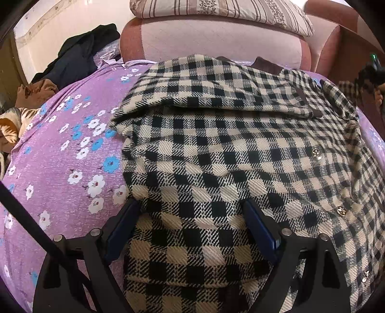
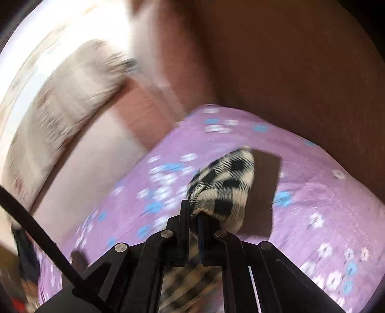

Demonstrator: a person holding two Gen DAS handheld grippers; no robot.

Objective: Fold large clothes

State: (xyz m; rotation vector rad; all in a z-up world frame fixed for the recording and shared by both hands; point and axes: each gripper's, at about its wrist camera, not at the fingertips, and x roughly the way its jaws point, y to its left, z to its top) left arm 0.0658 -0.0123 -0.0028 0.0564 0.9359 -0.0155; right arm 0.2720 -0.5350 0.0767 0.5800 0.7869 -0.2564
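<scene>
A large black-and-cream checked coat [image 1: 216, 149] with gold buttons lies spread on a purple flowered bedsheet [image 1: 60, 168]. My left gripper [image 1: 192, 214] is open wide low over the coat's near end. Its left finger [image 1: 125, 224] sits at the coat's left edge, its right finger [image 1: 257, 224] on top of the cloth. In the blurred right wrist view, my right gripper [image 2: 193, 219] is shut on a bunched corner of the checked coat [image 2: 223, 183]. The coat's brown lining [image 2: 262, 187] shows beside that corner, above the purple bedsheet [image 2: 324, 197].
A pink padded headboard [image 1: 216, 41] with a striped pillow [image 1: 216, 9] on it stands behind the bed. Dark clothes [image 1: 79, 53] are piled at the back left, and a brown patterned blanket [image 1: 9, 125] lies at the left edge. A thin black rod [image 1: 28, 216] crosses the lower left.
</scene>
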